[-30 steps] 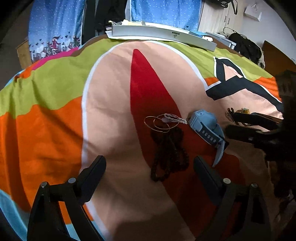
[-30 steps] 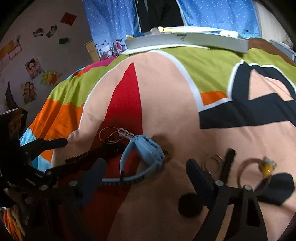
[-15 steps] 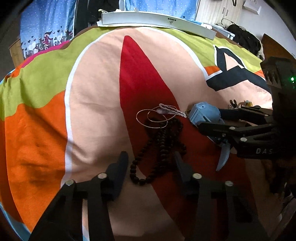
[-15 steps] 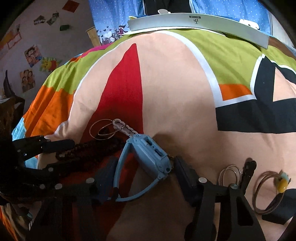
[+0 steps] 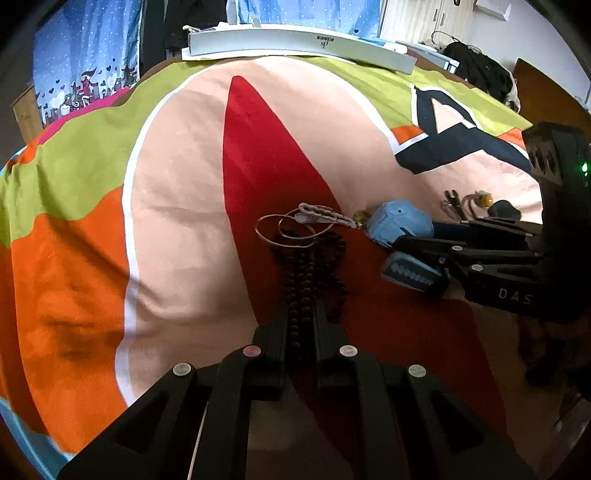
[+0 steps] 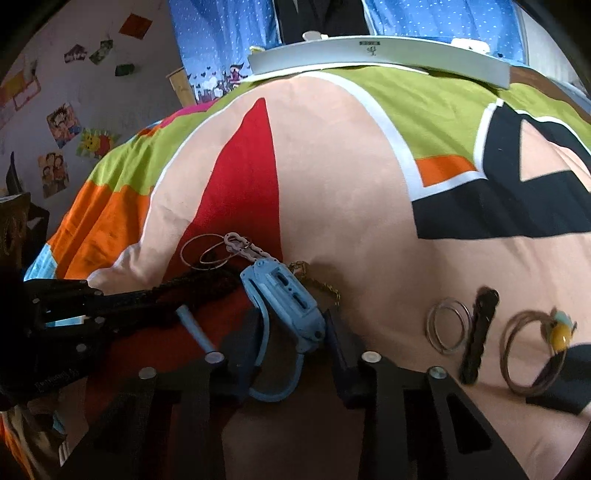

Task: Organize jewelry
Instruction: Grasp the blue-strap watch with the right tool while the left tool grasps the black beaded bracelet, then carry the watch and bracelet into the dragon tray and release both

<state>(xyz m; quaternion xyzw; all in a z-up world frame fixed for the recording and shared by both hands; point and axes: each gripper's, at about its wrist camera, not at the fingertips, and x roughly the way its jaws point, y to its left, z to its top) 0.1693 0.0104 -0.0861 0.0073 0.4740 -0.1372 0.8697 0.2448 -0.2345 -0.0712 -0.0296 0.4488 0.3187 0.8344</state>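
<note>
Spread under both my tools is a plush blanket of peach, red, orange and green patches [image 5: 177, 221], and everything I am working on lies on its red wedge and the peach field to the right of it. Nearest my left camera, the left gripper [image 5: 300, 317] is clenched on the near end of a dark brown wooden bead strand [image 5: 308, 266], whose beads run up between the two black fingers and bunch in a heap just beyond the tips. At the far end of that heap lie two thin coppery wire hoops [image 5: 286, 230], overlapped by a pale pink link chain [image 5: 325, 216]. From my right camera, the right gripper [image 6: 291, 325] stands around a light blue plastic wristwatch [image 6: 284, 291]; its fingers sit close on either side of the watch body with the strap looping down between them, but I cannot tell if the pads are pressing it. A fine gold chain [image 6: 317, 282] lies touching the watch's far side. Off to the right on open peach cloth lie a pair of silver rings [image 6: 448, 325], a black hair clip [image 6: 478, 336] just beside them, and a brown hair tie with a yellow charm [image 6: 535, 354]. Beyond all this the blanket is bare up to a long white tray [image 5: 295, 42] at its far edge, with blue dotted curtains [image 6: 443, 16] behind.
</note>
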